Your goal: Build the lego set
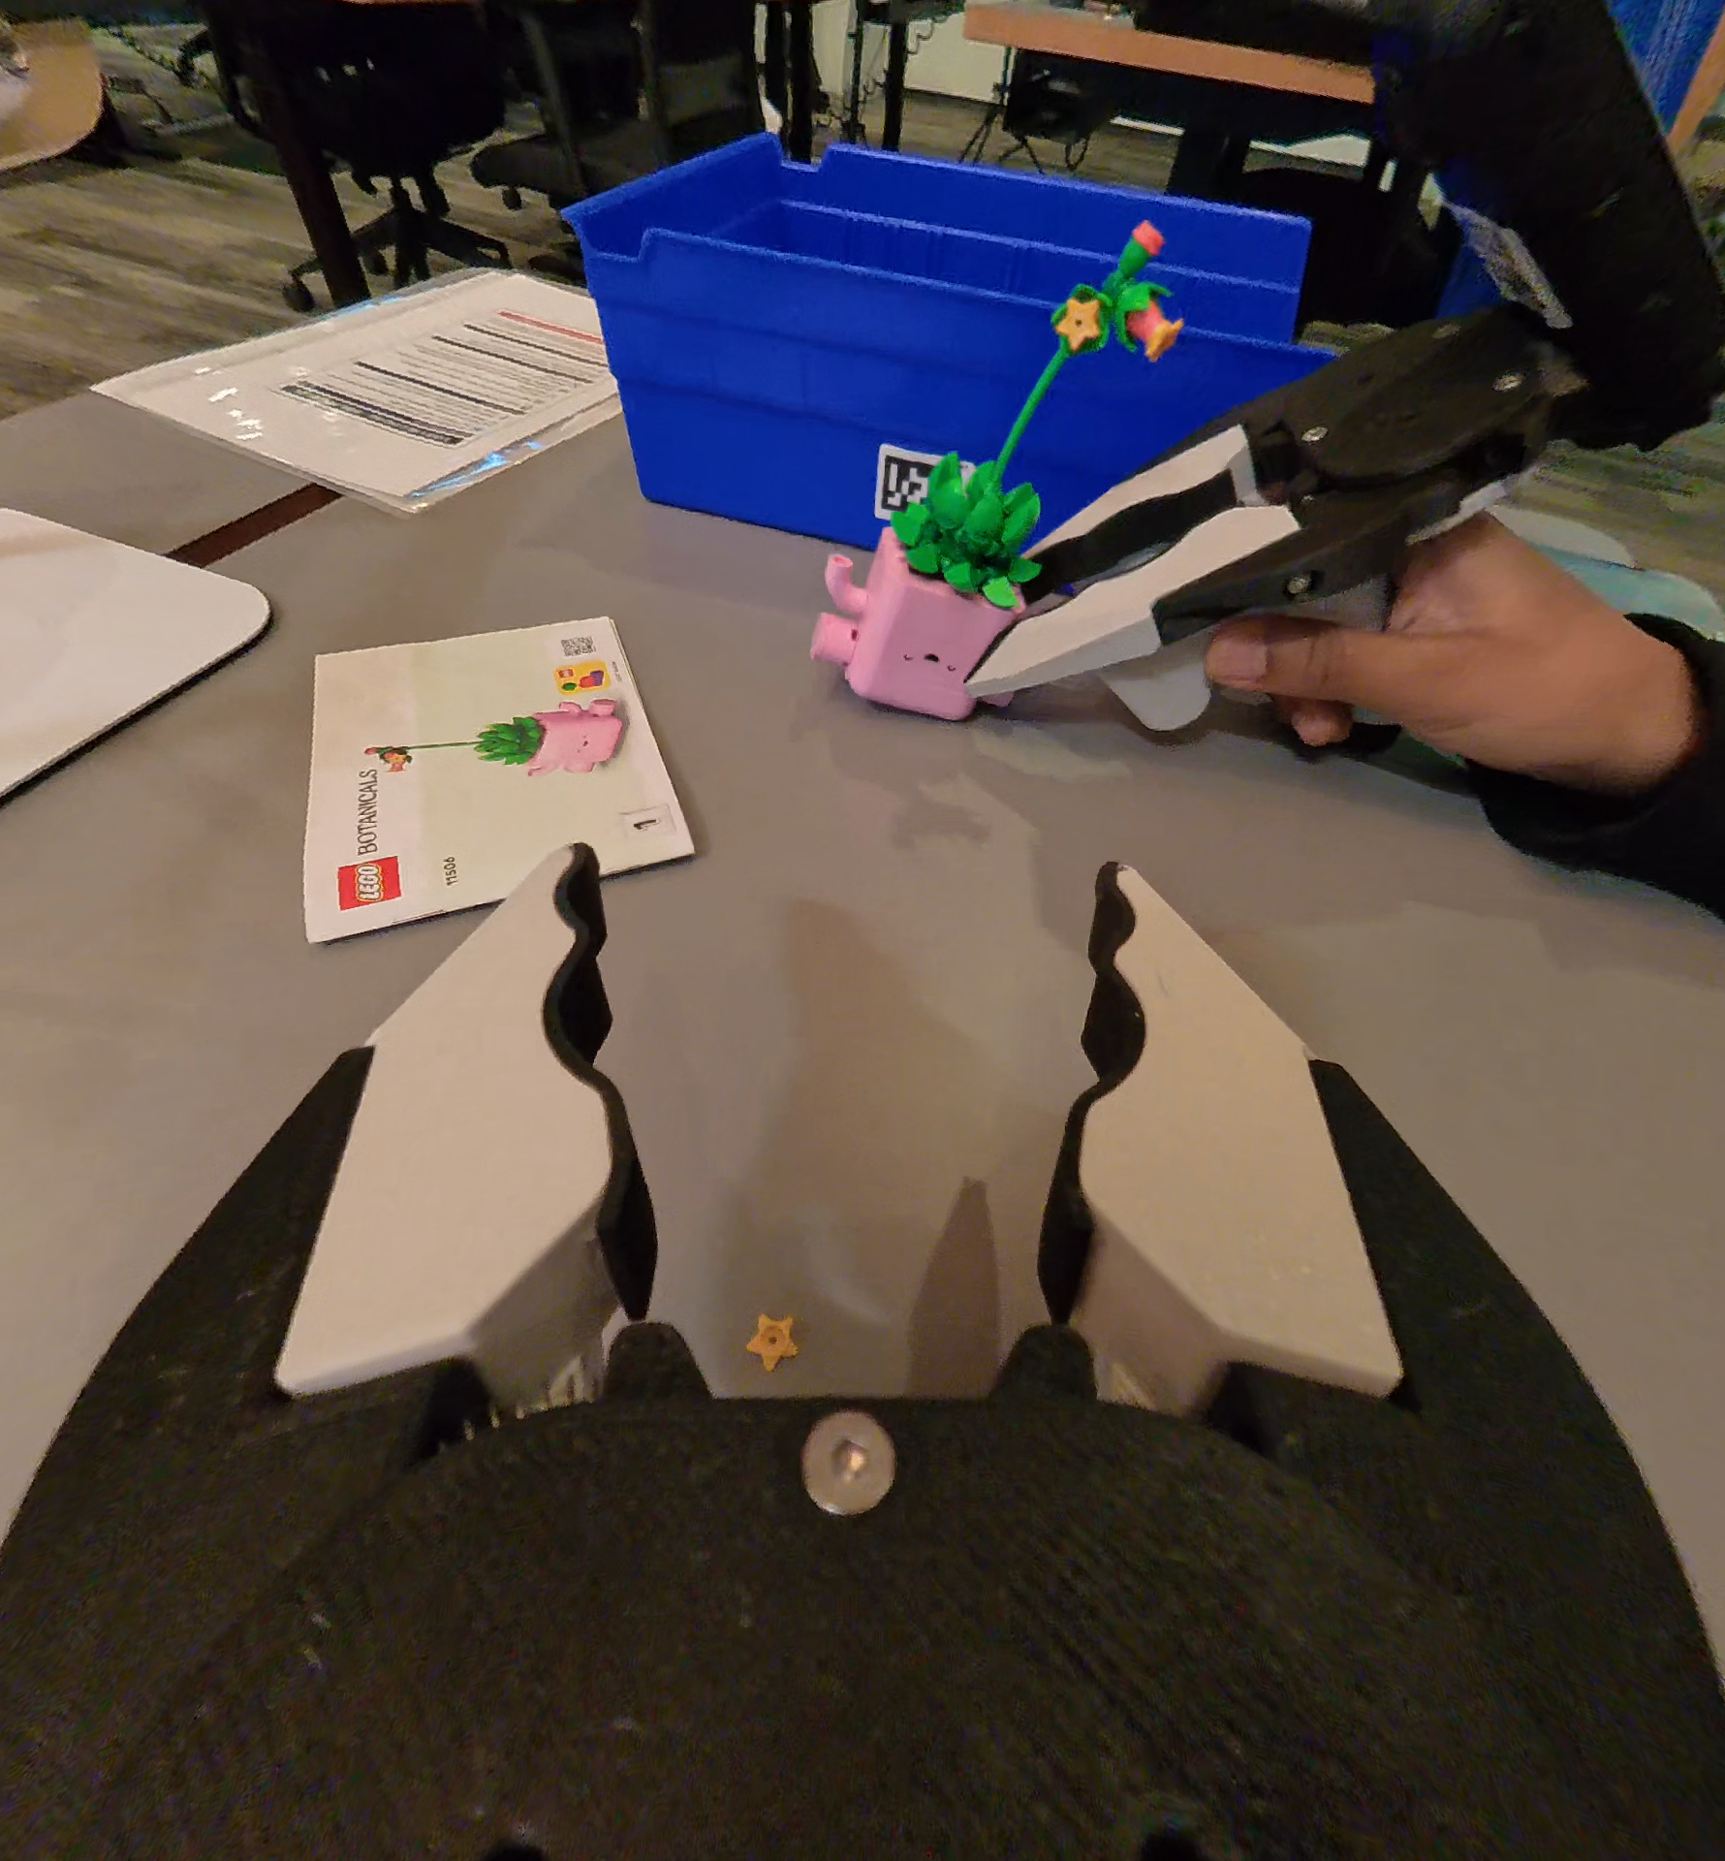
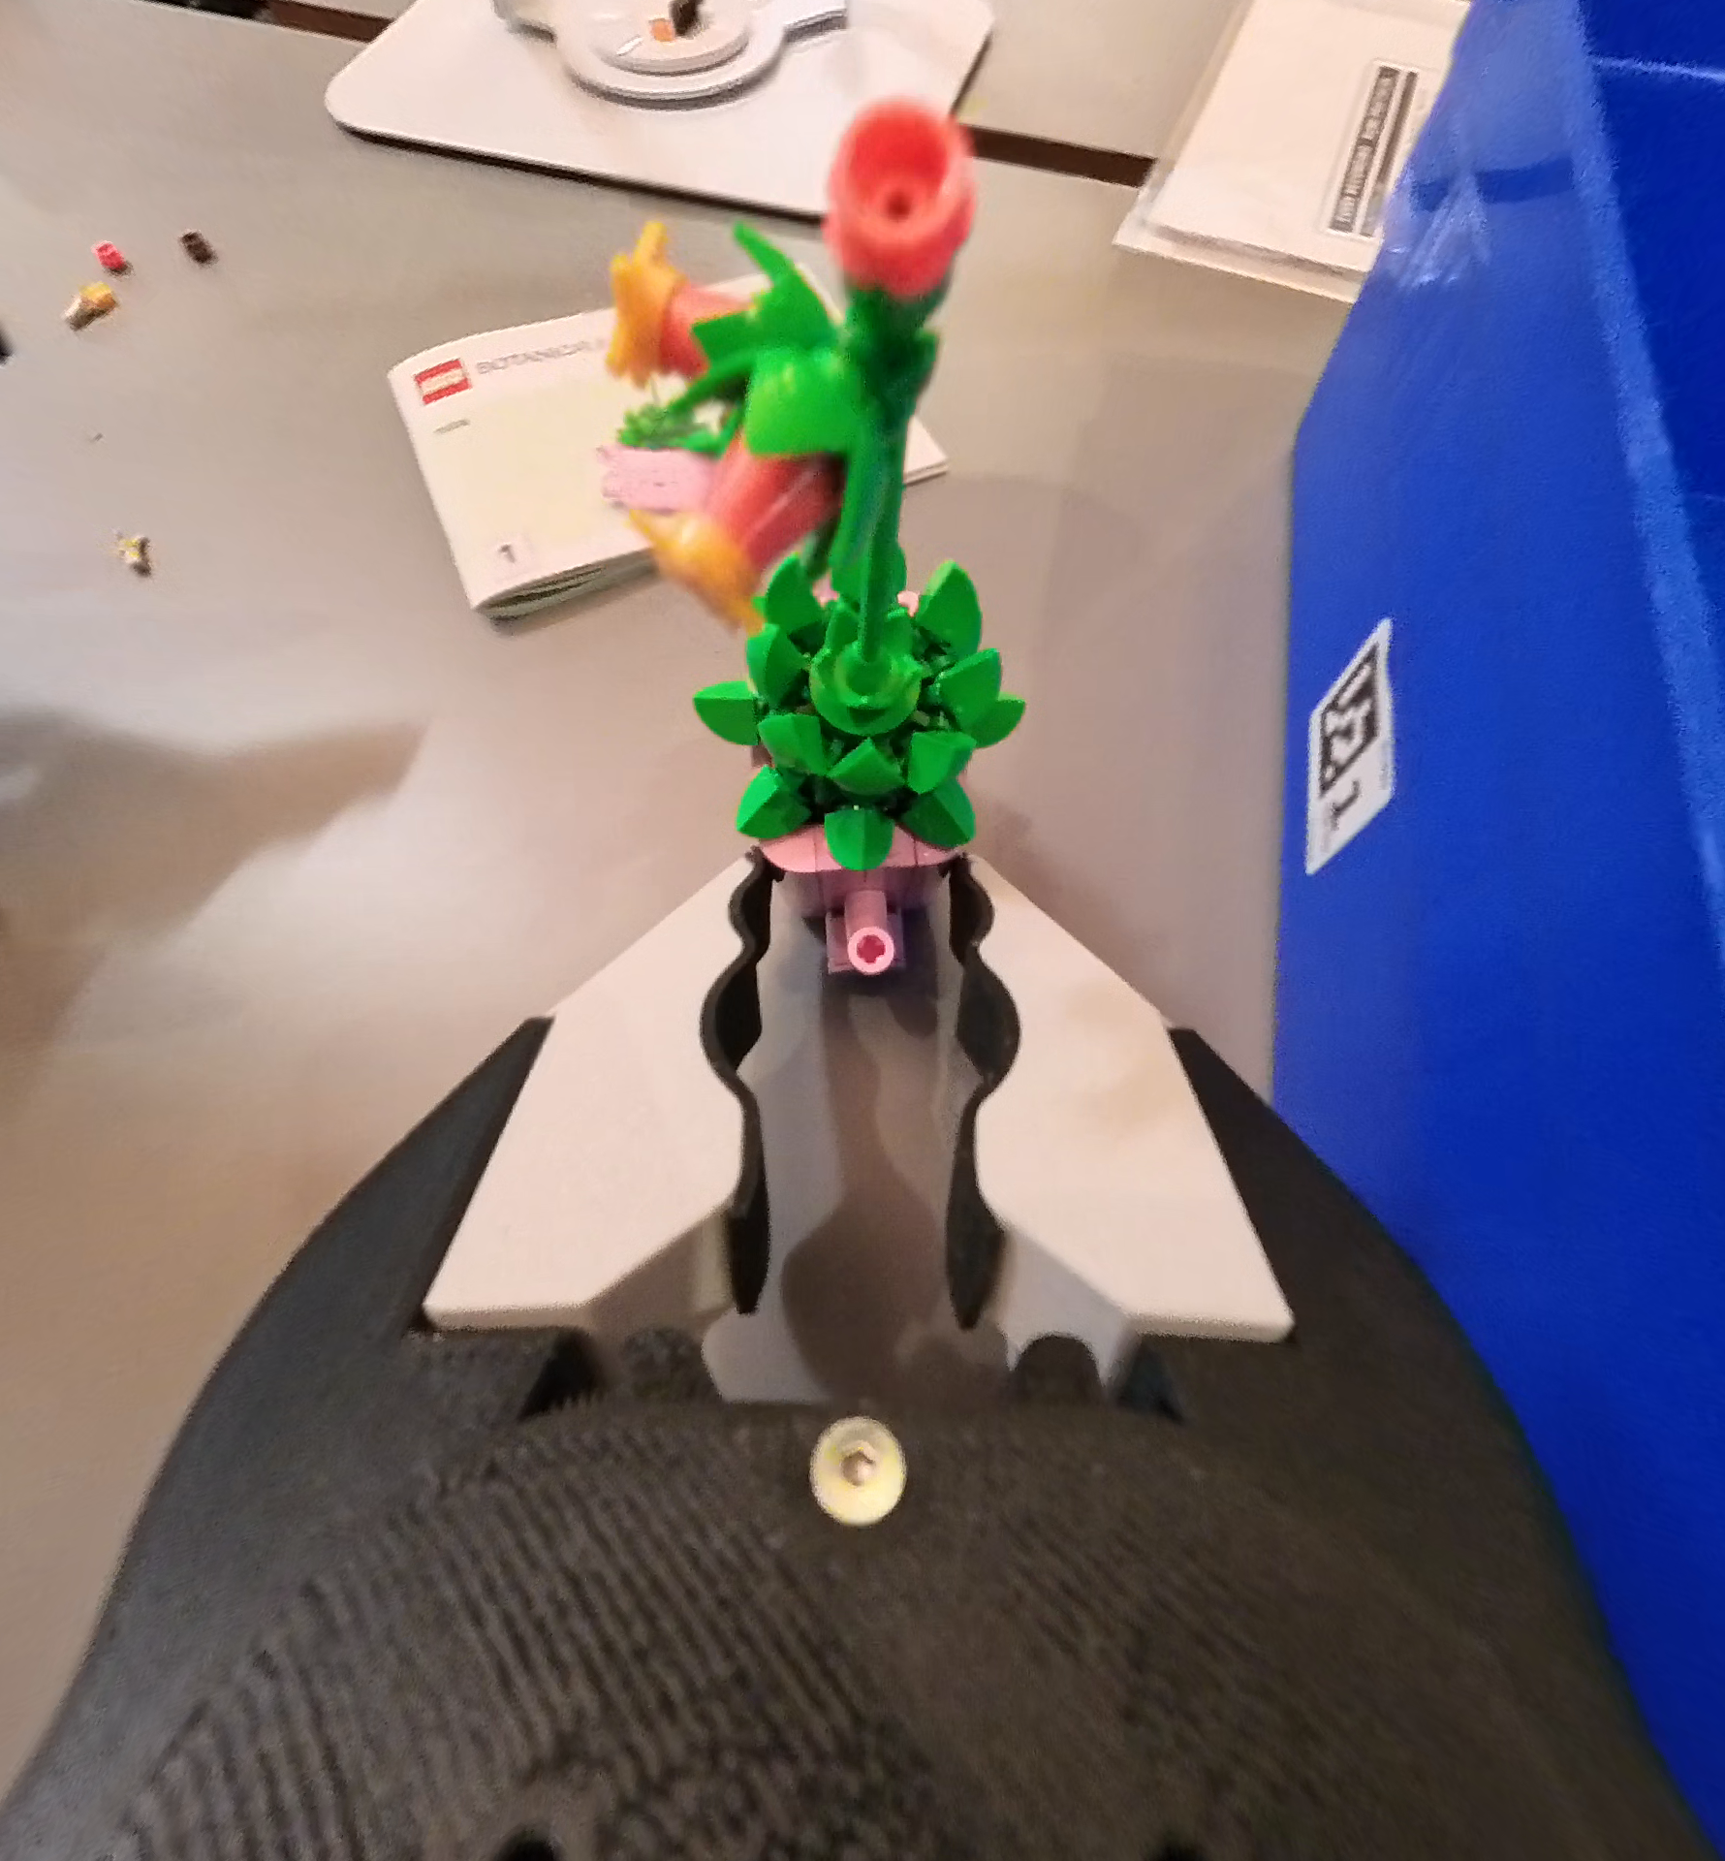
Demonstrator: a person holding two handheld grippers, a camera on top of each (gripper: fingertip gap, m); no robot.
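While it looks almost finished, the lego plant [image 1: 924,624] is a small, light model: a pink block-shaped pot with a tiny face, a cluster of green leaves [image 2: 864,735] on top, and a thin green stem [image 1: 1030,403] rising to red and yellow flowers [image 2: 899,201]. The pot is likely stiff and safe to squeeze; the stem and blossoms look fragile and top-heavy, so the best hold is low on the pot's flat sides. It stands on the grey counter [image 1: 1040,906] toward the far edge, just in front of a blue bin [image 1: 838,332].

The right tool [image 2: 858,886] has its two fingers closed onto the pot's sides, below the leaves, with a hand [image 1: 1483,675] gripping its handle. The left tool [image 1: 848,876] is wide open and holds nothing, well apart from the plant, nearer the counter's front edge. A small yellow star piece [image 1: 771,1341] lies on the counter between its fingers, close to their base. An instruction booklet [image 1: 486,775] lies to the left.
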